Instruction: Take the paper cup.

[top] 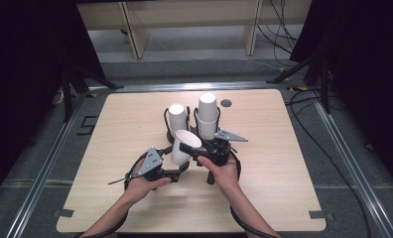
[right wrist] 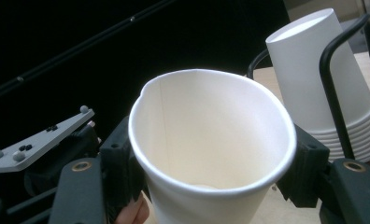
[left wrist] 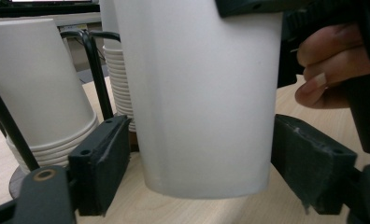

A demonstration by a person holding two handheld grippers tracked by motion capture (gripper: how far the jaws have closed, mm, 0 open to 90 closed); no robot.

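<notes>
Handover happening here, I think. One paper cup (top: 183,147) is sitting upright in the air just in front of the two upside-down cup stacks (top: 194,118) in their wire holders (top: 165,119), over the near middle of the table (top: 110,163). The right gripper (top: 190,148) is squeezing it near the rim, and the rim is looking a bit dented where the pads are pressing in the right gripper view. The left gripper (top: 177,168) is sitting lower around the base with its jaws spread, pads clear of the wall on both sides. So the left is probably letting go because the right is taking the weight, mouth up for whatever goes in.
</notes>
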